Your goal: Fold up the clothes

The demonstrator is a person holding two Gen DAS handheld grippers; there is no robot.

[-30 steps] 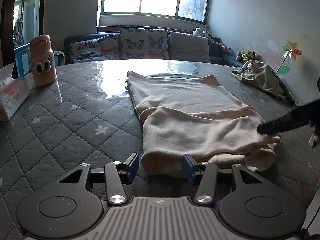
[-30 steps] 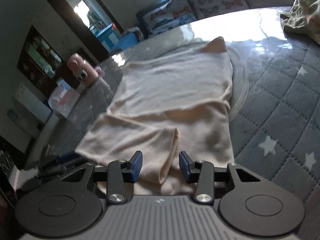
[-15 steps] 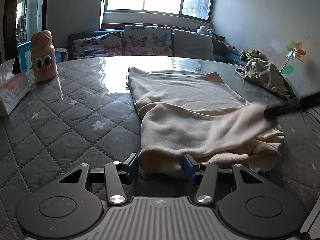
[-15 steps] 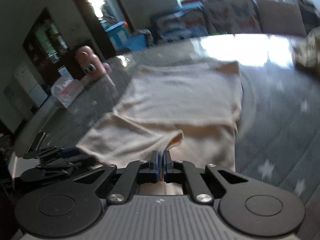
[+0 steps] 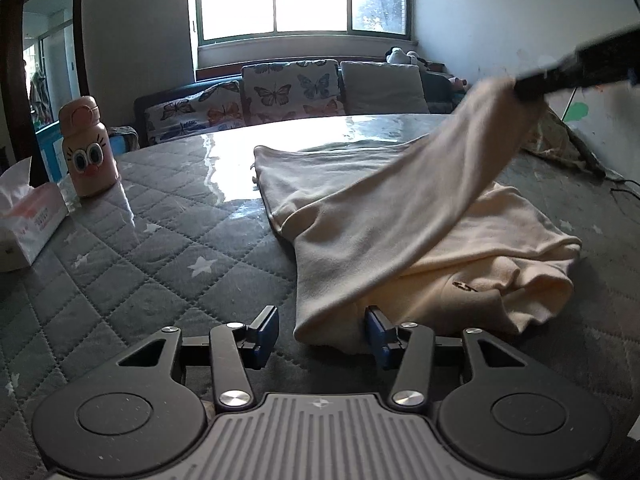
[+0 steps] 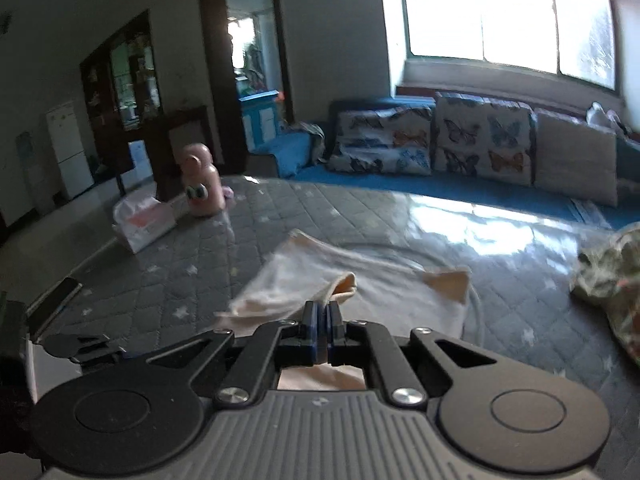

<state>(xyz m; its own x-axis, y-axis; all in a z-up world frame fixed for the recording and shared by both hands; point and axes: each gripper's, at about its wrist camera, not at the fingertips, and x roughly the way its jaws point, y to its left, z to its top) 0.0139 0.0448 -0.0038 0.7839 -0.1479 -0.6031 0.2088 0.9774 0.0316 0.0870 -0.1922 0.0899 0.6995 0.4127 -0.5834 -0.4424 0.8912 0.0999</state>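
Observation:
A cream garment [image 5: 360, 216] lies on the grey quilted table cover [image 5: 140, 272]. My left gripper [image 5: 322, 332] is open, low at the table, with the garment's near corner between its blue pads, not clamped. My right gripper [image 6: 321, 316] is shut on the garment's edge [image 6: 340, 286] and holds it raised, so a band of cloth [image 5: 460, 152] stretches up to the right gripper's dark fingers [image 5: 560, 72] at the upper right of the left wrist view. The rest of the garment [image 6: 360, 292] lies flat below.
A pink cartoon bottle [image 5: 86, 146] and a tissue box [image 5: 24, 220] stand at the table's left. A crumpled patterned garment [image 6: 612, 276] lies at the right. A sofa with butterfly cushions [image 5: 292, 88] is behind the table, under the window.
My right gripper closed on the garment's edge and lifted it up and away, pulling a band of cloth off the table. The left gripper stayed open at the near corner.

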